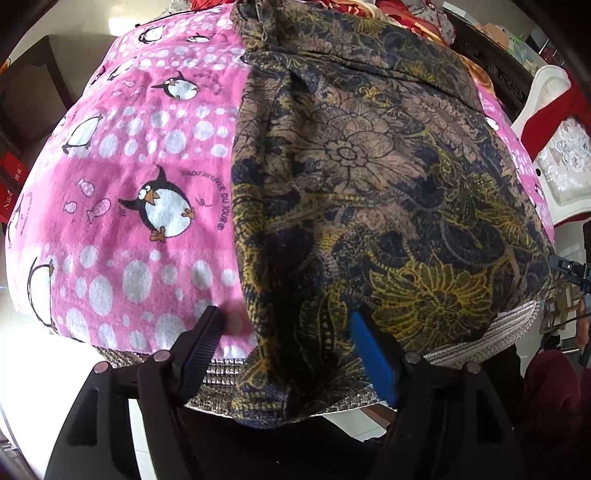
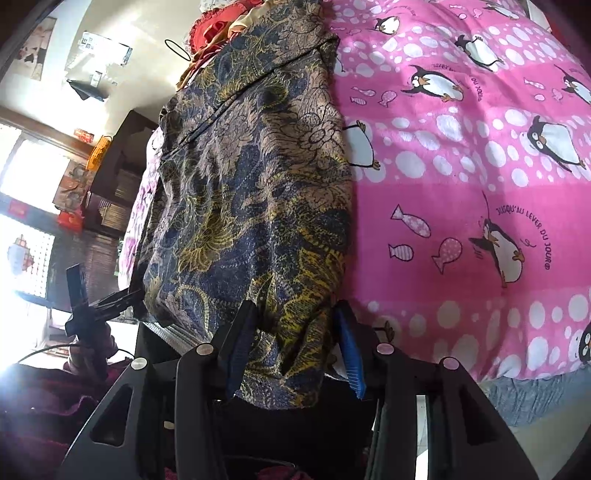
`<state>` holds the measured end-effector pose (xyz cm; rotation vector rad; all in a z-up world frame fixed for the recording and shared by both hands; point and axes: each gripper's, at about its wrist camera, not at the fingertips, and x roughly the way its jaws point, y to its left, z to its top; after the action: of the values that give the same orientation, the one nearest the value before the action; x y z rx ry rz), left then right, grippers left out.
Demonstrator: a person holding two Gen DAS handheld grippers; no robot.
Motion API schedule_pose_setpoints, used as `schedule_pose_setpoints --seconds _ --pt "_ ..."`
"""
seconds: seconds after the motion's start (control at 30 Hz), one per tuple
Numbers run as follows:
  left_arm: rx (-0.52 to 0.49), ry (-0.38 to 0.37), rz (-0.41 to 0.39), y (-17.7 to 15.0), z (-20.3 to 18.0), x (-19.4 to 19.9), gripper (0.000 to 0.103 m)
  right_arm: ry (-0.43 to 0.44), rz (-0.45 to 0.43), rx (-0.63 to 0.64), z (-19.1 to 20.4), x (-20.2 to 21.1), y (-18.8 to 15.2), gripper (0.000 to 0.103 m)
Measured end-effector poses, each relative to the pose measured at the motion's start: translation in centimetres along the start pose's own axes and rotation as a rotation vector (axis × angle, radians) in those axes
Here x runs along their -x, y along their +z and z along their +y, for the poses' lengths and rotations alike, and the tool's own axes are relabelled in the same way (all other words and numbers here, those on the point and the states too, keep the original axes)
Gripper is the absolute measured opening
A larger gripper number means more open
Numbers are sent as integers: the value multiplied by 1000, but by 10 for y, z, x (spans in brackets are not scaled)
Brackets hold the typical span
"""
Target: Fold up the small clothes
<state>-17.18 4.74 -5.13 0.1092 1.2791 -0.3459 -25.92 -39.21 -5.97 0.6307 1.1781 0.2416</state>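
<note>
A dark blue, brown and yellow floral garment (image 1: 369, 192) lies spread lengthwise on a pink penguin-print blanket (image 1: 140, 184). Its near hem hangs over the bed's front edge. My left gripper (image 1: 288, 325) is open, its jaws straddling the garment's near left corner, one finger over the pink blanket. In the right wrist view the garment (image 2: 251, 177) runs up the left half, beside the blanket (image 2: 461, 166). My right gripper (image 2: 295, 317) is open around the garment's near right corner. The left gripper (image 2: 107, 299) shows at the far left there.
A woven grey mat (image 1: 491, 332) edges the bed under the blanket. Red bedding (image 2: 214, 29) lies piled at the far end. A white carved chair (image 1: 554, 147) stands to the right. Dark wooden furniture (image 2: 110, 177) and a bright window (image 2: 29, 166) are to the left.
</note>
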Motion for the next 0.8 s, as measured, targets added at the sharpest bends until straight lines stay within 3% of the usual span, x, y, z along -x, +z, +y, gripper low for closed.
schedule_pose_setpoints --seconds 0.17,0.3,0.33,0.4,0.43,0.47,0.53,0.63,0.8 --pt "-13 8 5 1 -2 -3 78 -8 -4 29 3 1 -2 46" --pt "-20 3 12 2 -3 -4 77 1 3 47 4 0 0 35" --pt "-26 0 17 2 -3 -4 75 12 1 42 3 2 1 27" --pt "-40 -22 26 2 -3 -3 46 43 -12 49 4 6 1 18" --pt "-39 -55 38 2 -1 -3 17 51 -22 60 6 8 2 17" --pt "-24 -96 48 3 2 -2 6 47 -29 73 9 9 3 17" --pt "16 -166 54 7 9 -1 5 43 -45 99 18 13 6 15" --pt "57 -266 39 20 20 10 5 102 -108 91 25 27 20 15" --pt "137 -377 -81 58 43 43 5 181 -238 79 40 53 62 14"
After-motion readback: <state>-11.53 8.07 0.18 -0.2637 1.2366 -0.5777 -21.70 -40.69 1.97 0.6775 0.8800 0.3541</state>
